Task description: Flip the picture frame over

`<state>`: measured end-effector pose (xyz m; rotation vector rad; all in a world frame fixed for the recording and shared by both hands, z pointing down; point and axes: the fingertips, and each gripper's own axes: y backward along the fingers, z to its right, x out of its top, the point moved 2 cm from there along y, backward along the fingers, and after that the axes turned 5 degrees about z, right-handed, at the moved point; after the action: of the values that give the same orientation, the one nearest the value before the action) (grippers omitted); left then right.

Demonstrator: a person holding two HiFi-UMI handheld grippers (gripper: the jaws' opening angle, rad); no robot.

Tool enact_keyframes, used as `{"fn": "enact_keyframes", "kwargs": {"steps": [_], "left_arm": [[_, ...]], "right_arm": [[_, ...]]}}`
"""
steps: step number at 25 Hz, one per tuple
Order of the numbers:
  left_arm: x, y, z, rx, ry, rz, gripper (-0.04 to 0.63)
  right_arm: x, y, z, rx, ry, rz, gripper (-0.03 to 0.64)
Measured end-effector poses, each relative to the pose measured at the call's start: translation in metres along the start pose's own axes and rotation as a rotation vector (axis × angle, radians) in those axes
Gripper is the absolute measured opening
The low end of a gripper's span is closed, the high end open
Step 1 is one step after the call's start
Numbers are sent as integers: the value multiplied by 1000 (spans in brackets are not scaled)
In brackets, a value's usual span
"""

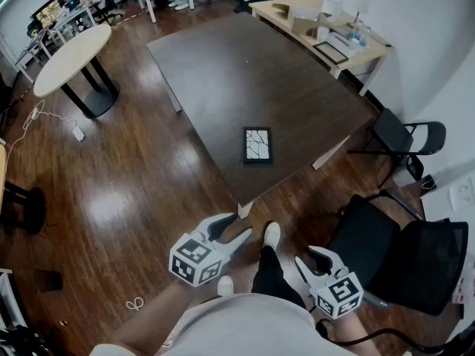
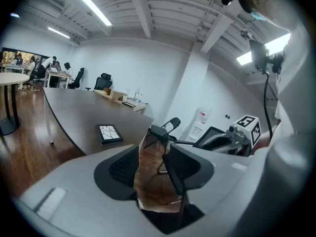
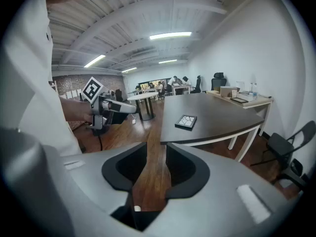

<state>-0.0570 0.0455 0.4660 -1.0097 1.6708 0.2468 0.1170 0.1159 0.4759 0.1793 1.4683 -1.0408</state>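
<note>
A black picture frame (image 1: 257, 145) with a white cracked-pattern picture facing up lies flat near the front corner of the dark brown table (image 1: 245, 73). Both grippers hang short of the table, over the wood floor. My left gripper (image 1: 231, 233) is open and empty; in its own view the picture frame (image 2: 109, 133) lies ahead and to the left of the left gripper (image 2: 150, 154). My right gripper (image 1: 310, 262) is open too, with only floor between its jaws. From the right gripper (image 3: 157, 163), the picture frame (image 3: 187, 122) shows ahead, slightly right.
A black office chair (image 1: 393, 254) stands close on my right, with a black folding chair (image 1: 404, 136) beyond it by the table's right corner. A round white table (image 1: 70, 54) stands at the far left, and a cluttered light wood desk (image 1: 319, 21) sits behind the dark table.
</note>
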Motion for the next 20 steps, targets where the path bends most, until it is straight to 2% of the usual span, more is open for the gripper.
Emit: {"fn": "enact_keyframes", "kwargs": {"steps": [7, 12, 14, 20], "left_arm": [[33, -123, -54, 125, 48, -74, 196], [31, -203, -99, 257, 106, -132, 198], [22, -228, -118, 311, 126, -174, 198], [3, -273, -154, 454, 110, -265, 198]], "right_arm": [[66, -52, 112, 83, 50, 0, 117], [82, -76, 173, 166, 93, -52, 117], [84, -83, 189, 172, 74, -70, 117], [92, -92, 206, 179, 60, -99, 117]]}}
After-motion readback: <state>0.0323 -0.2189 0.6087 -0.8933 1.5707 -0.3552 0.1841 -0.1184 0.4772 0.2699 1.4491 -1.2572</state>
